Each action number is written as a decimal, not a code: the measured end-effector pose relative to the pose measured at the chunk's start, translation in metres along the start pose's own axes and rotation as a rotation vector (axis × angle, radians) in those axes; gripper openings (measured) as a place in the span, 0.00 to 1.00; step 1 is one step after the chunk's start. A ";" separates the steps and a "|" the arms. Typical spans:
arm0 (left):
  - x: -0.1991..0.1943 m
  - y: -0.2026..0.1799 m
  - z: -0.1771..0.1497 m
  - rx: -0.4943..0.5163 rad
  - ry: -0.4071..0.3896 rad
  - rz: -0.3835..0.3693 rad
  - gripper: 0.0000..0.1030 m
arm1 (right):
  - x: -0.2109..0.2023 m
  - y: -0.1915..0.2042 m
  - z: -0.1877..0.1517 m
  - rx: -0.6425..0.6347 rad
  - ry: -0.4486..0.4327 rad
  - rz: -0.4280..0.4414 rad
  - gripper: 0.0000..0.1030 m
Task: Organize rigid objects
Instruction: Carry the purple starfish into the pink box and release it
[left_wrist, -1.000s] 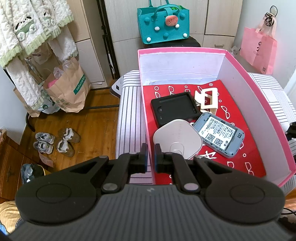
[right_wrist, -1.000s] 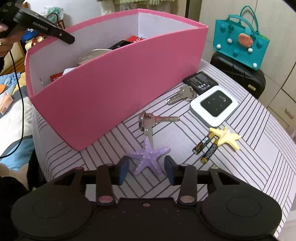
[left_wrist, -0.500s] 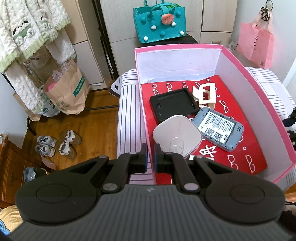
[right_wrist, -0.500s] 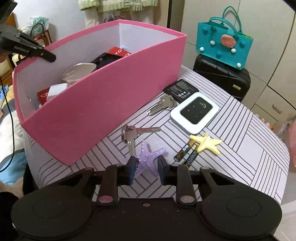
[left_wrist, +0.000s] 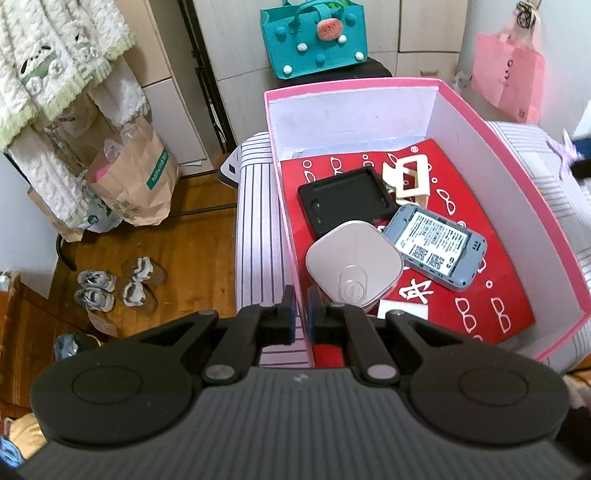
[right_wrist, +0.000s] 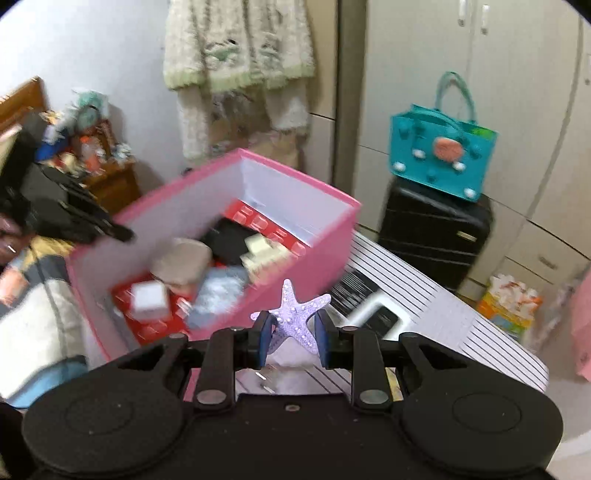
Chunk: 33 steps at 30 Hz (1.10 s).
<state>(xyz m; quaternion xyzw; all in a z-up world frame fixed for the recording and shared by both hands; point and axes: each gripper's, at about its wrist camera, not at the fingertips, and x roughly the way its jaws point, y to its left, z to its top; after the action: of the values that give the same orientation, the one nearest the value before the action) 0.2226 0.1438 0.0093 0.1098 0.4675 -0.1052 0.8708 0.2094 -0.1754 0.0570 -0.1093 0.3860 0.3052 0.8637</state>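
Starfish (right_wrist: 295, 317), the purple one, is the piece in hand, but I'll begin with the biggest thing: the pink box (left_wrist: 517, 173) on the striped desk (left_wrist: 258, 221), the collecting place for the rigid items. Its floor is lined with a red sheet (left_wrist: 461, 206) printed with little white spectacles and a white character I can't read properly. Lying flat on that sheet, so they pack low and leave room, are a black case (left_wrist: 343, 203), a rounded white device (left_wrist: 354, 266) overlapping the case's near edge, a grey router (left_wrist: 436, 247) turned back-up so its label of fine print and square codes shows, though too small to read, and a cream clip (left_wrist: 406, 177) just behind it.

My left claw (left_wrist: 301, 314) has its jaws closed on the box's near wall, I judge to steady it while I load. My right claw (right_wrist: 291, 336) grips the starfish by its lower arms, upright, lifted clear of the desk beside the box's long wall. That view is blurred, so I can't say how close it is to the rim.

On the paper bag (left_wrist: 136, 177) on the floor I can read only part of some green print.
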 end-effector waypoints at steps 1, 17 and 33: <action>0.000 0.001 0.001 0.006 0.005 0.001 0.05 | 0.005 0.003 0.008 -0.003 0.007 0.035 0.28; -0.001 -0.008 0.001 0.059 0.004 0.045 0.05 | 0.137 0.047 0.079 -0.035 0.141 0.176 0.28; -0.004 -0.007 0.000 0.037 0.013 0.049 0.05 | 0.211 0.043 0.092 0.012 0.279 0.135 0.29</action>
<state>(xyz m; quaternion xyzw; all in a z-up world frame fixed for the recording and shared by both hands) 0.2187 0.1377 0.0116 0.1381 0.4683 -0.0920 0.8679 0.3475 -0.0091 -0.0338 -0.1194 0.5104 0.3422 0.7798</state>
